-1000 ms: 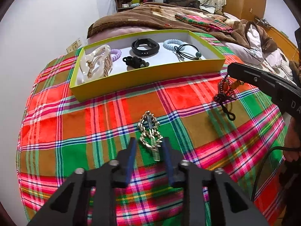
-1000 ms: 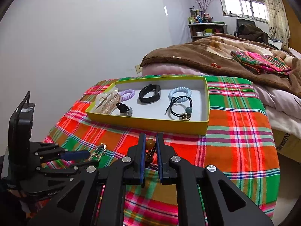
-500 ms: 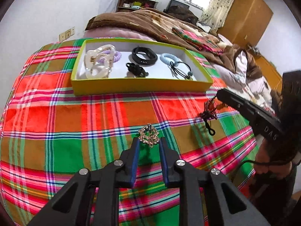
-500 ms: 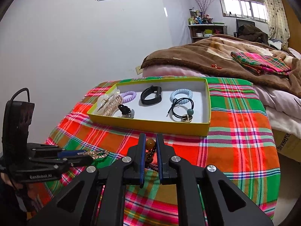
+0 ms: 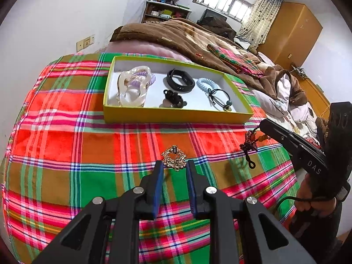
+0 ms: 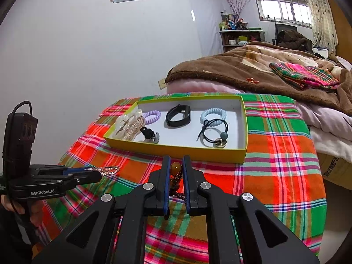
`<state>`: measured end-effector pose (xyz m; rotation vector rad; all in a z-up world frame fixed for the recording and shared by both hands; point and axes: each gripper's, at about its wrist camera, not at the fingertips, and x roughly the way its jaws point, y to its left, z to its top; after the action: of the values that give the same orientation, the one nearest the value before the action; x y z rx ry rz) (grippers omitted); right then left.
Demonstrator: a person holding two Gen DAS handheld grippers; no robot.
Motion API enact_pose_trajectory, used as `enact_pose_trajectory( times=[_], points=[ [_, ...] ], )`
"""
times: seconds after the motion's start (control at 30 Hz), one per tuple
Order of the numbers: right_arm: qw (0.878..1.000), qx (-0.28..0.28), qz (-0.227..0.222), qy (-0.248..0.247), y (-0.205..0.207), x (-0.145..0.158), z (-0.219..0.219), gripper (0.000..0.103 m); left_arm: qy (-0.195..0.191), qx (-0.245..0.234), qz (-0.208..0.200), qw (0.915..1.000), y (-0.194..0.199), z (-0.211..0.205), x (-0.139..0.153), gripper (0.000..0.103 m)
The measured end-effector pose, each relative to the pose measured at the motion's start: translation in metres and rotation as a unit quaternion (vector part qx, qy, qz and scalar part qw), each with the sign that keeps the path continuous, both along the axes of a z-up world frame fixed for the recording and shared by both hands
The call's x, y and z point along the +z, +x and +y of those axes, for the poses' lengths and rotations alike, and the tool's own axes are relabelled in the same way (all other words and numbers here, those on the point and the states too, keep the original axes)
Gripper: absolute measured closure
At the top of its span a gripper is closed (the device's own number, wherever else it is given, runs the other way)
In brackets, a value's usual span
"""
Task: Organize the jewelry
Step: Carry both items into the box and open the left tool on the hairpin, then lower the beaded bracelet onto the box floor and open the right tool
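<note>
Left gripper (image 5: 173, 165) of mine clenched on gold chain (image 5: 173, 157); right gripper (image 6: 176, 168) grasping bead bracelet (image 6: 176, 167). Yellow box (image 6: 176, 148) just ahead.

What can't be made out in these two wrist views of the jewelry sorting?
- Left gripper: whether the gold chain is clamped or only touched; its near end is hidden between the fingertips.
- Beaded string in the right gripper: its lower length is hidden by the fingers.
- Yellow tray: its near wall hides the bottom of the clear hair claw.
</note>
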<state>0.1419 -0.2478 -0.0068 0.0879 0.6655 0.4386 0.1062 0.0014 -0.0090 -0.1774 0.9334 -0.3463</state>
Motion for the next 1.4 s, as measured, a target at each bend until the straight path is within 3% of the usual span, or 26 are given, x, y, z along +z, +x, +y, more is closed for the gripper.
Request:
enact_pose_trajectory(
  times=[0.37, 0.83, 1.4],
  points=[
    [1.000, -0.004, -0.015, -0.001, 0.010, 0.023, 0.002, 0.092, 0.000, -0.004, -0.024, 0.9997, 0.015, 0.001, 0.028, 0.081],
    [1.000, -0.017, -0.018, 0.003, 0.042, 0.036, 0.015, 0.092, 0.005, -0.011, -0.048, 0.9987, 0.061, -0.001, 0.055, 0.081],
    [0.999, -0.028, 0.031, 0.027, 0.094, 0.002, 0.033, 0.092, 0.017, -0.021, -0.016, 0.9995, 0.122, -0.021, 0.028, 0.081]
  ],
)
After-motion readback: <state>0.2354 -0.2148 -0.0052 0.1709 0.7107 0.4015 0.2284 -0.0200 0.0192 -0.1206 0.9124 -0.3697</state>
